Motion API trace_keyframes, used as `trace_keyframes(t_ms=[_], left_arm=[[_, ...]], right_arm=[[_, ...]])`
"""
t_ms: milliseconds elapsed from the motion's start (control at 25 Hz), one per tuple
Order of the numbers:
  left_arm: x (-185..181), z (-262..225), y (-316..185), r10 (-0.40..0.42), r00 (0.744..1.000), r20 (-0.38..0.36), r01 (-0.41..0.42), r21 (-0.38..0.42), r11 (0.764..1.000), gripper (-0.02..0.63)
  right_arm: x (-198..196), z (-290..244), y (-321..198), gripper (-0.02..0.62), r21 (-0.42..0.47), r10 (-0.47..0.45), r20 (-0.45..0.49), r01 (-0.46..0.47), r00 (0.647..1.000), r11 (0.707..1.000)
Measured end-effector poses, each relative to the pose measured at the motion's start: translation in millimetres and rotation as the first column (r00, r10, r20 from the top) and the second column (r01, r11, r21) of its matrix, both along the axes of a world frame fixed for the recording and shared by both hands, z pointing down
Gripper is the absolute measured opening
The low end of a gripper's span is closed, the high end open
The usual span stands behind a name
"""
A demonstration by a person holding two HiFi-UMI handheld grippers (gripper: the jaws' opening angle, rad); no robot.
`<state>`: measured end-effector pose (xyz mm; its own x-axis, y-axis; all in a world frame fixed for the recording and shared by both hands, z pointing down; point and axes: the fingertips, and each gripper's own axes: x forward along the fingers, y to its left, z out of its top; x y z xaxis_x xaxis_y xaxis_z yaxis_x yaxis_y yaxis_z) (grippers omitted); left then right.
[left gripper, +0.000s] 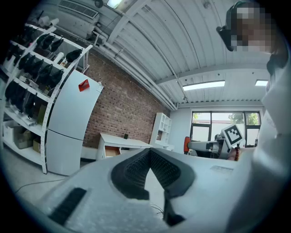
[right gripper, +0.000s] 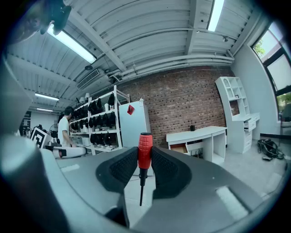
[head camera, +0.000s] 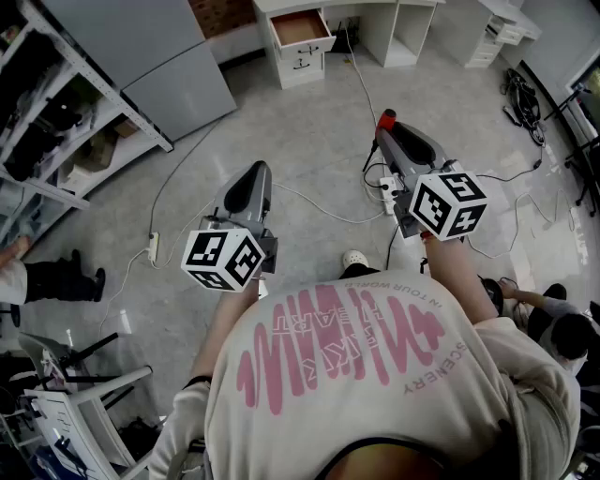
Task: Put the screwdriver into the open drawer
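Right gripper view: right tongs (right gripper: 144, 151) are part open and clamped on the screwdriver (right gripper: 144, 157). Its red handle stands upright between the pads, black shaft hanging down. Head view shows only the red handle end poking past the tong tips, well apart from the open drawer (head camera: 300, 28) under the far white worktop (head camera: 281, 7), with floor (head camera: 309, 159) between. Left gripper view: left tongs (left gripper: 149, 150) have tips together, nothing in them. Head view doesn't show that.

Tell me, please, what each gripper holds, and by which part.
The right gripper holds the screwdriver by its red handle, with the shaft hanging down. The left gripper is shut and empty.
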<state>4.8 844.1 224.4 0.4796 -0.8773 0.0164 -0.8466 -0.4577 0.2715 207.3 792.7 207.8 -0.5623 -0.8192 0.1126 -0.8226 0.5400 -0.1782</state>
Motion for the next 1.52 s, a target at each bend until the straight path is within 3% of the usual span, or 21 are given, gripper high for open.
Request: trace_keyframes(t_ms=[400, 760, 1040, 1280, 1520], left_arm=[[2.0, 18.3, -62.6, -0.026, 1.000, 0.007, 0.026, -0.029, 0.999, 0.006], [21.6, 9.2, -183.0, -0.074, 0.997, -0.012, 0.074, -0.008, 0.997, 0.006], [44.6, 24.7, -272.0, -0.107, 0.994, 0.017, 0.108, -0.059, 0.992, 0.006], [62.7, 39.3, -321.2, -0.108, 0.994, -0.009, 0.107, -0.077, 0.991, 0.006], [74.2, 51.7, -347.8, -0.119, 0.993, 0.010, 0.120, -0.099, 0.988, 0.006]], right_arm=[[3.3, 24.3, -71.7, 0.107, -0.054, -0.020, 0.053, 0.023, 0.998, 0.998], [24.5, 16.8, -207.8, 0.107, -0.038, -0.082, 0.069, 0.084, 0.994, 0.996], [36.0, 19.7, -302.0, 0.106, -0.036, -0.139, 0.056, 0.141, 0.989, 0.989], [44.0, 37.5, -347.0, 0.106, -0.080, -0.167, 0.053, 0.170, 0.985, 0.982], [52.5, 57.8, -374.9, 0.106, -0.128, -0.183, 0.057, 0.189, 0.981, 0.974]])
